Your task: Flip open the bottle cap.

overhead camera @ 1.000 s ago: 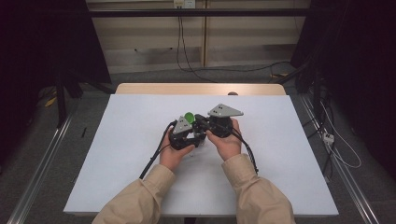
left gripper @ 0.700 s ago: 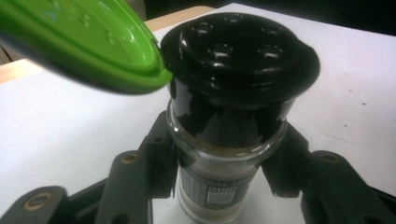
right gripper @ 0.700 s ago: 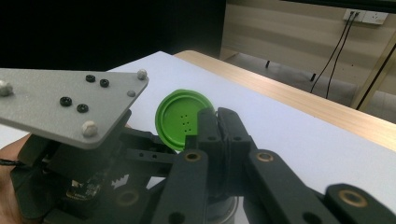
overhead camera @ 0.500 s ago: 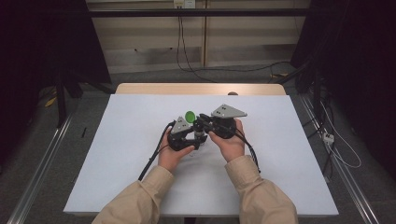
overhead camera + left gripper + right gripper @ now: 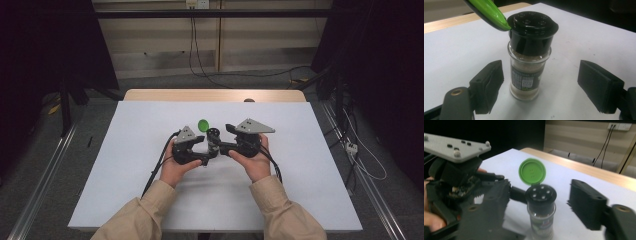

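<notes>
A small glass spice shaker [image 5: 214,141] stands upright on the white table top [image 5: 150,125], mid-table. Its black perforated cap [image 5: 532,23] is uncovered and its green flip lid [image 5: 532,171] stands up, hinged open. My left gripper [image 5: 206,159] points at the shaker from the left, and its jaws have just been opening. They stand apart on either side of the glass [image 5: 525,75] without touching it. My right gripper [image 5: 223,147] faces it from the right. Its jaws have also just been opening and flank the shaker [image 5: 541,215], pads clear of it.
A wooden strip [image 5: 215,95] runs along the table's far edge. Cables [image 5: 200,55] lie on the floor behind it, and metal rails [image 5: 45,170] run down both sides. A person's hands and tan sleeves [image 5: 145,210] come in from the near edge.
Both pairs of jaws have opened off the shaker, and the two hands have drawn a little apart. The shaker stands free between them.
</notes>
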Motion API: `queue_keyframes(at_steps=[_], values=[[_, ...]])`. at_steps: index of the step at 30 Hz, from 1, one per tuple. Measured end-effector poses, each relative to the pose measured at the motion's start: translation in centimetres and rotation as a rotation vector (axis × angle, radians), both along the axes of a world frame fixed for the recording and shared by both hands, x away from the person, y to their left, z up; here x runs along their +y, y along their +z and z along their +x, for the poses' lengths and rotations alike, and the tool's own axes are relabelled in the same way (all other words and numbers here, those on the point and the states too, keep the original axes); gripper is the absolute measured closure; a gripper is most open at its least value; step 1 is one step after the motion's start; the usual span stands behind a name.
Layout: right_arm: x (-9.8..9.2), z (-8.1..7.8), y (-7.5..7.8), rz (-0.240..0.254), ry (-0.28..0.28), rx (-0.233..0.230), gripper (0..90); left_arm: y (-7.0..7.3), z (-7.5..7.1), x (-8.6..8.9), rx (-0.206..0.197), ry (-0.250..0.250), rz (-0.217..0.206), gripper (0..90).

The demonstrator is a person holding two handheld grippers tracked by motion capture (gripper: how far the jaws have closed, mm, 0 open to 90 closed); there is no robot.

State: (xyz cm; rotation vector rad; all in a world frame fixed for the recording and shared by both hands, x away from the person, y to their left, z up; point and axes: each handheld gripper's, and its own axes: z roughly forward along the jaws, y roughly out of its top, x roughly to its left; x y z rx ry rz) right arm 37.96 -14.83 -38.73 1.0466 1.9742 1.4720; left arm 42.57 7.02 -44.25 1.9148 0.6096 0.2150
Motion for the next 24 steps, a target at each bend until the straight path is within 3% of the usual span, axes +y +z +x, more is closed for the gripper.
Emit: queue_keyframes(at_steps=[4,13,24], values=[[-0.5,-0.7,-0.4,-0.017,0.002,0.0,20.5,0.2,-0.4,0.8,0.012,-0.018,0.001,17.1],[-2.1,-2.3,-1.9,-0.024,-0.008,0.009,13.8,0.8,-1.4,2.8,0.028,-0.025,-0.022,12.3],[-3.5,-4.0,-3.4,-0.052,-0.008,0.026,9.7,0.7,-2.3,5.1,0.042,-0.016,0.015,6.6]])
